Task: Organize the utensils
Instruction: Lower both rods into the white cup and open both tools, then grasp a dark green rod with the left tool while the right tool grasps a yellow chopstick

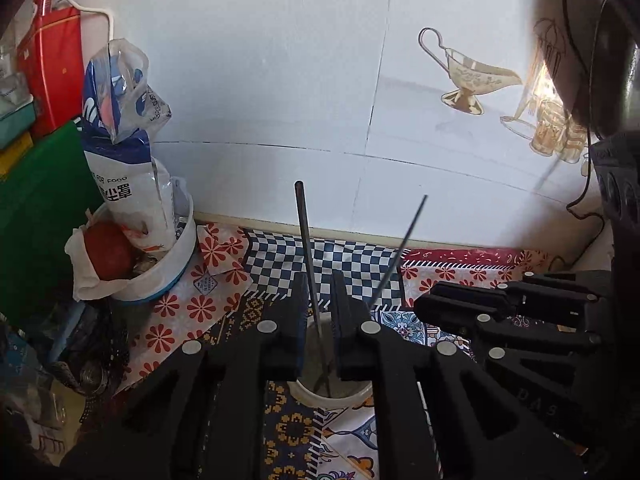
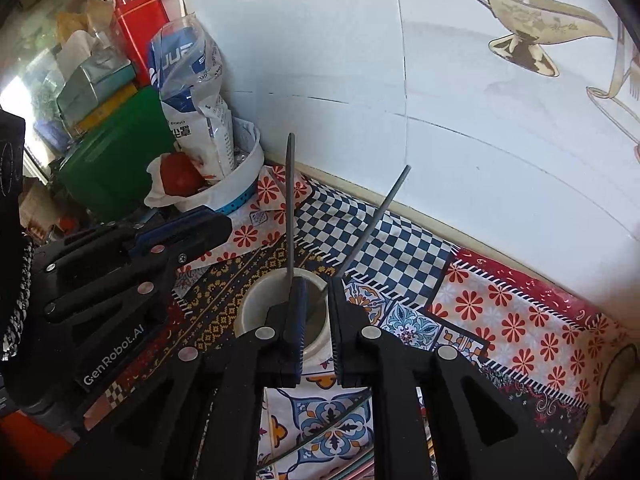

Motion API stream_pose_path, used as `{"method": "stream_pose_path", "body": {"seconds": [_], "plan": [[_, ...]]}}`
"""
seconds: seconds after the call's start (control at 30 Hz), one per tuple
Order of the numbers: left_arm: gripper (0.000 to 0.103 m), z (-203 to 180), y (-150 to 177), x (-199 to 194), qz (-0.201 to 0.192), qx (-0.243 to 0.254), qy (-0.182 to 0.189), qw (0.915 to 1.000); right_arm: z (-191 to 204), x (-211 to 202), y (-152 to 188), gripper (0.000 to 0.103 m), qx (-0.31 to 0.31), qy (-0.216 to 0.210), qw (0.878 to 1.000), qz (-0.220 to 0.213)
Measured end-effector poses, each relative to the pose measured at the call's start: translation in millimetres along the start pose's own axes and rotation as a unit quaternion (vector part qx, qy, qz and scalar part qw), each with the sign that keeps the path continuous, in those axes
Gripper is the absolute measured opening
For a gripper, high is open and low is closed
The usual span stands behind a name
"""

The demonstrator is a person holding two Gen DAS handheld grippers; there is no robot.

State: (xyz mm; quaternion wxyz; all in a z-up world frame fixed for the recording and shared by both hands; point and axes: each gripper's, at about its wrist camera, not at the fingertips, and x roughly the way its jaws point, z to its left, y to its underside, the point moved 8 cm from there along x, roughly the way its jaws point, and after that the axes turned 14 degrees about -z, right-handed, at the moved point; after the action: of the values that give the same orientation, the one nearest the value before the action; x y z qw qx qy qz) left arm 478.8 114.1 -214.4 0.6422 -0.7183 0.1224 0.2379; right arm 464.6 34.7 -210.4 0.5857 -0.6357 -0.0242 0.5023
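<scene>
A white cup (image 1: 332, 398) (image 2: 256, 300) stands on the patterned cloth with two thin metal chopsticks in it. One chopstick (image 1: 306, 240) (image 2: 290, 200) stands nearly upright. The other chopstick (image 1: 400, 252) (image 2: 376, 220) leans to the right. My left gripper (image 1: 319, 282) hangs over the cup, slightly open, and the upright chopstick runs through the gap without the pads pressing on it. My right gripper (image 2: 317, 284) is also over the cup, slightly open, with only the cup's inside showing between its fingers; the sticks pass just outside them. Each gripper shows beside the other: the right gripper (image 1: 428, 300), the left gripper (image 2: 212, 222).
A white bowl (image 1: 176, 264) (image 2: 240, 188) at the back left holds a blue-and-white bag (image 1: 124, 160) and a red fruit (image 1: 108, 252) in tissue. A green box (image 2: 116, 152) and a red tin (image 2: 140, 24) stand behind it. The white tiled wall (image 1: 280, 80) closes the back.
</scene>
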Motion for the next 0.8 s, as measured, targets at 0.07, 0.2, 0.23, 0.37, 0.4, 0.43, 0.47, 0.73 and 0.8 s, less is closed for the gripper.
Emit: {"method": "stream_pose_path", "body": {"seconds": [0.07,0.2,0.23,0.37,0.4,0.43,0.47,0.73,0.8], "plan": [[0.023,-2,-1,-10,-0.005,0.001,0.000,1.0000,-1,-9,0,0.021,-0.003,0.006,1.000,-0.010],[0.037,-4,-2,-33,-0.018,0.003,-0.001,0.9998,0,-32,-1,0.032,-0.010,0.022,0.999,-0.031],[0.039,-5,-1,-39,-0.019,0.004,-0.001,0.9998,0,-39,0,0.034,-0.011,0.027,0.999,-0.036],[0.048,-9,2,-59,-0.023,0.011,0.001,0.9997,-2,-59,4,0.040,-0.010,0.042,0.998,-0.051],[0.049,-11,4,-64,-0.023,0.012,0.002,0.9997,-2,-65,6,0.040,-0.010,0.045,0.997,-0.054],[0.050,-12,7,-68,-0.021,0.015,0.003,0.9997,-3,-68,8,0.040,-0.009,0.049,0.997,-0.055],[0.051,-14,10,-71,-0.019,0.017,0.004,0.9997,-4,-73,11,0.040,-0.008,0.053,0.997,-0.056],[0.054,-31,52,-81,0.025,0.035,0.024,0.9988,-14,-94,47,0.040,0.006,0.080,0.996,-0.043],[0.054,-36,67,-78,0.044,0.039,0.029,0.9978,-18,-96,60,0.040,0.013,0.086,0.996,-0.034]]}}
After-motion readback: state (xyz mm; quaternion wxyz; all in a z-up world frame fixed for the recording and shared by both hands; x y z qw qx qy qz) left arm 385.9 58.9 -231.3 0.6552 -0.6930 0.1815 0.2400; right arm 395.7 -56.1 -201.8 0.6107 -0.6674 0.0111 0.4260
